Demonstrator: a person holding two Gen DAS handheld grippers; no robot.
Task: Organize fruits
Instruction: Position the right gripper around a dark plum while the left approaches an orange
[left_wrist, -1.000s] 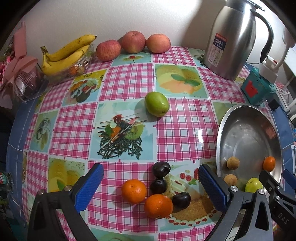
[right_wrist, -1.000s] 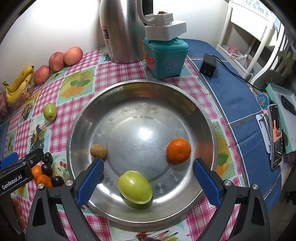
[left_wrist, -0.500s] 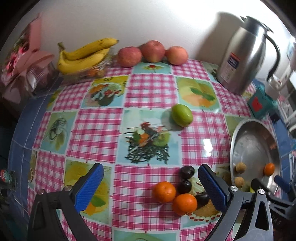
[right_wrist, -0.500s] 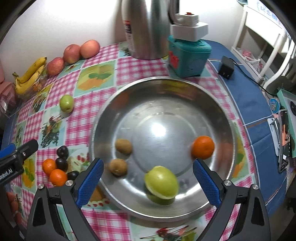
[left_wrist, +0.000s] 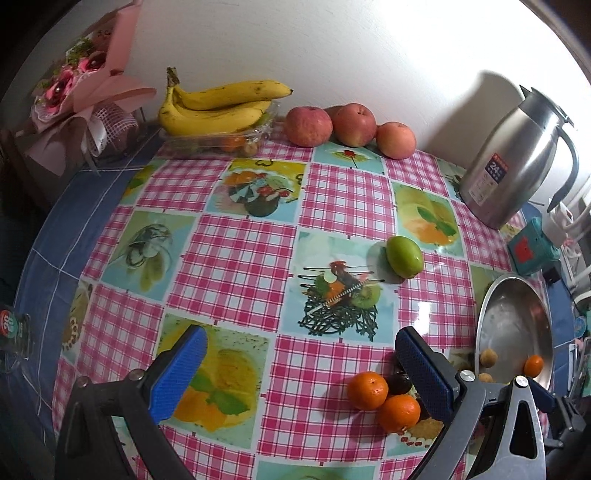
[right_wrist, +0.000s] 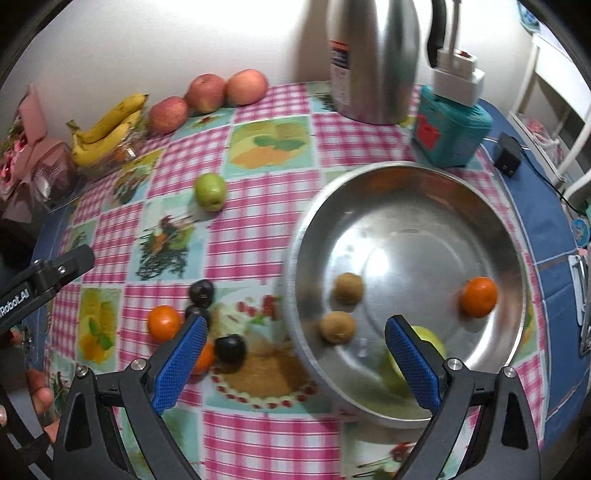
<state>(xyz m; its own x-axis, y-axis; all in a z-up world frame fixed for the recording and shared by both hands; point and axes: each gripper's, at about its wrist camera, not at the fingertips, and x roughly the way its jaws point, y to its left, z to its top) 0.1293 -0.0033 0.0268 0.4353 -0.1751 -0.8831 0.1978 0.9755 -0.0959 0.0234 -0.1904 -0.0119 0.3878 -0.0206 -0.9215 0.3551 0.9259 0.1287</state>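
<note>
While both jaws gape empty | right gripper (right_wrist: 293, 363) straddles shiny steel bowl (right_wrist: 295, 258) rim | left gripper (left_wrist: 301, 373) beside loose orange tangerines (left_wrist: 367, 390) | clipping the rim may roll fruit.

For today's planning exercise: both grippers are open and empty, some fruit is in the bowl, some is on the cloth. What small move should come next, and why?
Probably lower the open right gripper onto the nearest plum. It lies just left of the bowl, close to the right gripper's left finger, while the bowl already holds two kiwis, an orange and a green fruit.
</note>
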